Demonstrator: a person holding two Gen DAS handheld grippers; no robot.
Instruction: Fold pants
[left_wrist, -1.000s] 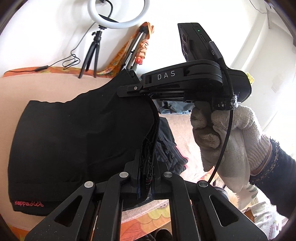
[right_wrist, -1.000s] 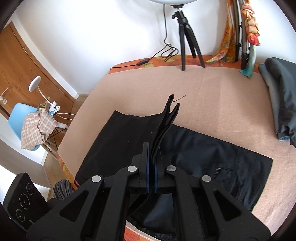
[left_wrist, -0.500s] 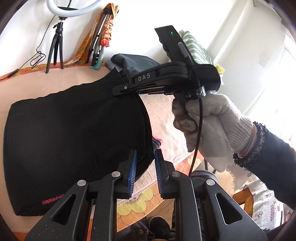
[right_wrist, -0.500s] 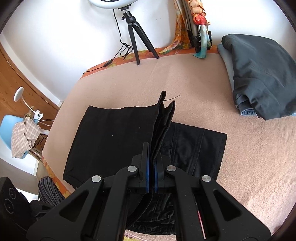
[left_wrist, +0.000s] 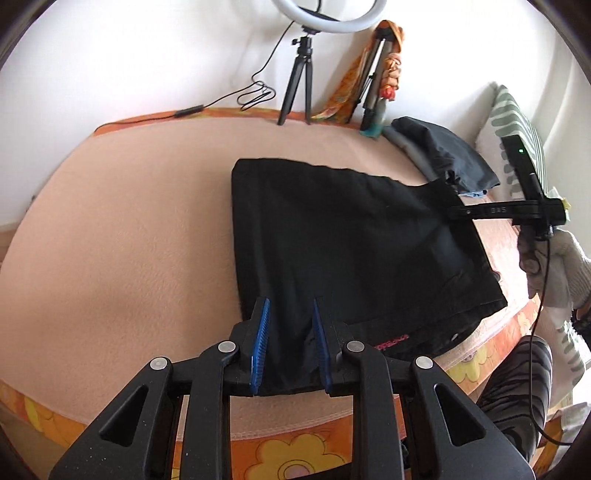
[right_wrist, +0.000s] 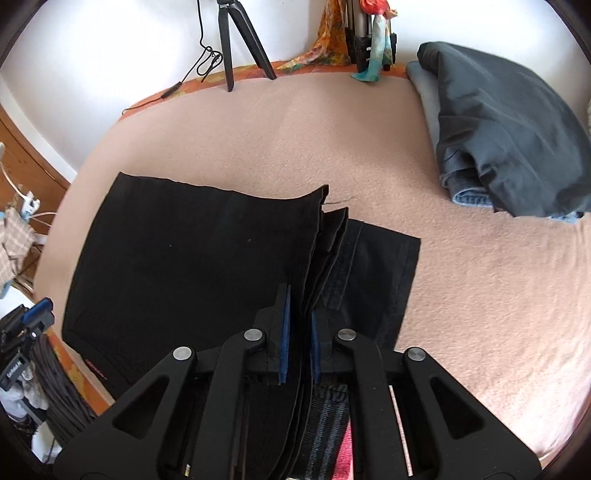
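Observation:
Black pants (left_wrist: 351, 251) lie folded on the pink bed cover (left_wrist: 129, 240), with a small red logo near the front edge. My left gripper (left_wrist: 289, 339) is open, its blue pads (left_wrist: 260, 343) apart over the pants' near edge, holding nothing. My right gripper (right_wrist: 298, 332) has its jaws slightly parted, with the stacked cloth edges of the pants (right_wrist: 184, 266) still standing between the pads. In the left wrist view the right gripper (left_wrist: 448, 212) reaches in from the right at the pants' far right corner, held by a gloved hand (left_wrist: 554, 258).
A pile of dark grey and blue folded clothes (right_wrist: 506, 125) lies at the back right. A ring light tripod (left_wrist: 299, 77) and a cable stand at the bed's far edge by the wall. A striped pillow (left_wrist: 517, 122) is at the right. The bed's orange flowered edge (left_wrist: 295, 450) runs along the front.
My left gripper has opened, let go of the pants and drawn back. The top layer has been laid down flat over the rest. The right jaws have eased apart a little.

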